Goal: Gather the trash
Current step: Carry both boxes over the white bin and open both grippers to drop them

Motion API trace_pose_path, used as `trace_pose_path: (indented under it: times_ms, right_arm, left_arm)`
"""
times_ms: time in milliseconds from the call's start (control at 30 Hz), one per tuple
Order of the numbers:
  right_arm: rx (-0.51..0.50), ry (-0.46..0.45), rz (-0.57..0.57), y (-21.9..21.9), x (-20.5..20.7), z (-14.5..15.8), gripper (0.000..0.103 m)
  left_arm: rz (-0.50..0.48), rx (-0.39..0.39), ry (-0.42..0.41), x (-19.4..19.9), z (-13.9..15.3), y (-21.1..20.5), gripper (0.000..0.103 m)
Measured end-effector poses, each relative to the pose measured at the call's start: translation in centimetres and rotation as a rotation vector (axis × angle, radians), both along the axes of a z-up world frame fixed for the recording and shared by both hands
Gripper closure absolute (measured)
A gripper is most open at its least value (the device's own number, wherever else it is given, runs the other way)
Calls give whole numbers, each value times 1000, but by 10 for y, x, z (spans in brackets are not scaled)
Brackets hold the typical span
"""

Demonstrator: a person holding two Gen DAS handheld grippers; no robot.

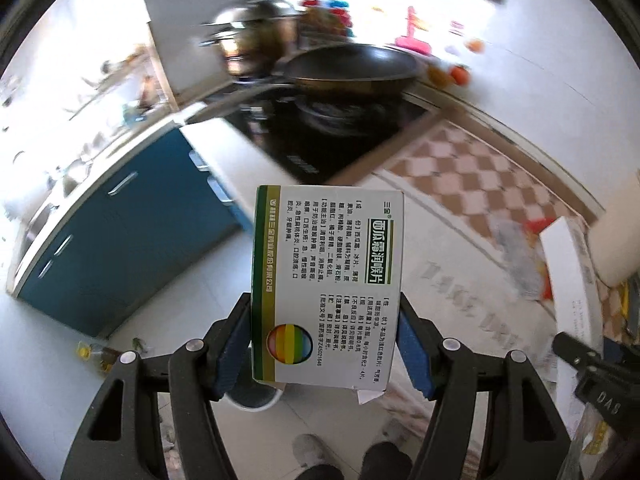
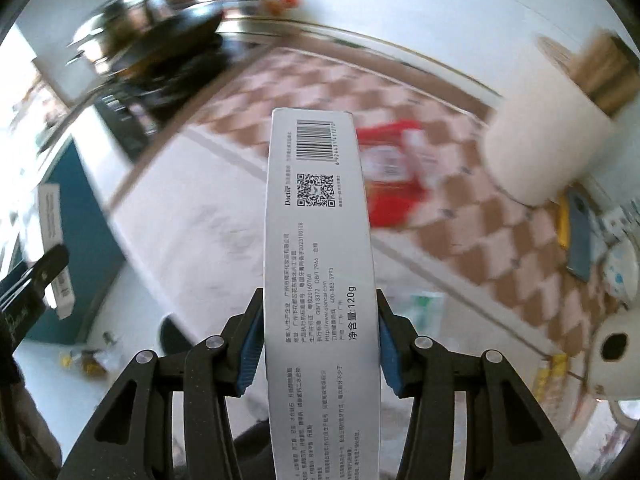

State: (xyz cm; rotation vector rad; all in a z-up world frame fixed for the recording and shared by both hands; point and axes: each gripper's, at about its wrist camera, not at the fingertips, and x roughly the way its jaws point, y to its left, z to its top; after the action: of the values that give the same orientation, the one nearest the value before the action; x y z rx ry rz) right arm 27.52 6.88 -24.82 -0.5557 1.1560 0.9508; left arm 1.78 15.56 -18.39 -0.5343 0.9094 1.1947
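We are in a home kitchen. We see a black stove [image 1: 320,136] set into a white counter [image 1: 240,152], with a big dark wok [image 1: 352,66] on it and a shiny metal pot lid [image 1: 256,10] behind. Blue cupboard doors [image 1: 120,240] sit under the counter, above a white tiled floor [image 1: 168,344].

Bright daylight is seen in both views; the upper background is blown out white. Heavy motion blur is smeared across the wok [image 1: 352,66], stove and checkered floor [image 2: 460,236]. Only the held cartons are rendered sharp. Strong fisheye bending and black vignetting are noted at the edges.
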Motion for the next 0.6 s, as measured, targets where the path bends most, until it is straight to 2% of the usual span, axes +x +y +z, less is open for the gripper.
trace_pose_path:
  times_ms: [167, 333, 433, 533, 600]
  right_arm:
    - [54, 39, 115, 38, -88, -8, 52]
    - [-2, 98, 246, 79, -177, -55, 52]
    - [-54, 130, 328, 101, -230, -97, 52]
    - [-114, 151, 412, 123, -286, -152, 52]
    - [-146, 154, 450, 134, -312, -185, 52]
  left_arm:
    - [112, -5, 26, -79, -16, 13, 39]
    - [242, -104, 53, -162, -67, 33, 39]
    - [328, -201, 52, -212, -120, 48, 39]
    - [391, -296, 44, -250, -179, 63, 39]
    - [431, -368, 23, -273, -226, 73, 39]
